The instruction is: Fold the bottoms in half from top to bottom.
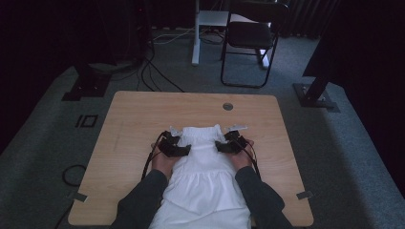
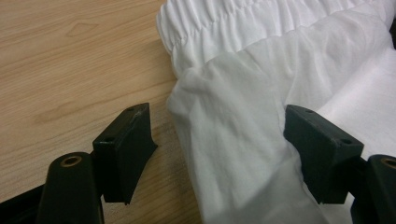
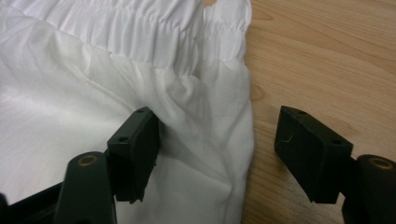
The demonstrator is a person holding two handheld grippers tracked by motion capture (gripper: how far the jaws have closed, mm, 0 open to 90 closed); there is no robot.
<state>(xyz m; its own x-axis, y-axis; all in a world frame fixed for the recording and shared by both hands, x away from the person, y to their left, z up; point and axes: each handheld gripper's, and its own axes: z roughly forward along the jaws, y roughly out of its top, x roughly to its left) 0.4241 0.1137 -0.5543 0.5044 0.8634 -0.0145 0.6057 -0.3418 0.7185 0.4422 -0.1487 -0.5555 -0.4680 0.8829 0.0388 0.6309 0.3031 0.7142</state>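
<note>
A white garment (image 1: 205,167) with a gathered elastic band (image 2: 243,18) lies flat on the wooden table (image 1: 143,114), its hem hanging over the near edge. My left gripper (image 1: 186,150) rests at the garment's left side, just below the band. Its jaws stand open around a raised fold of cloth (image 2: 224,140), and the left jaw is clear of the fabric. My right gripper (image 1: 218,147) sits at the garment's right side. Its jaws are open astride the cloth's side edge (image 3: 219,154): one jaw lies on the fabric, the other stands apart over bare wood.
White straps (image 1: 237,127) stick out past the band on both sides. A round cable hole (image 1: 228,106) sits near the table's far edge. Beyond the table are a black chair (image 1: 250,38), a white desk leg (image 1: 196,43), floor cables (image 1: 153,76) and two stand bases (image 1: 315,93).
</note>
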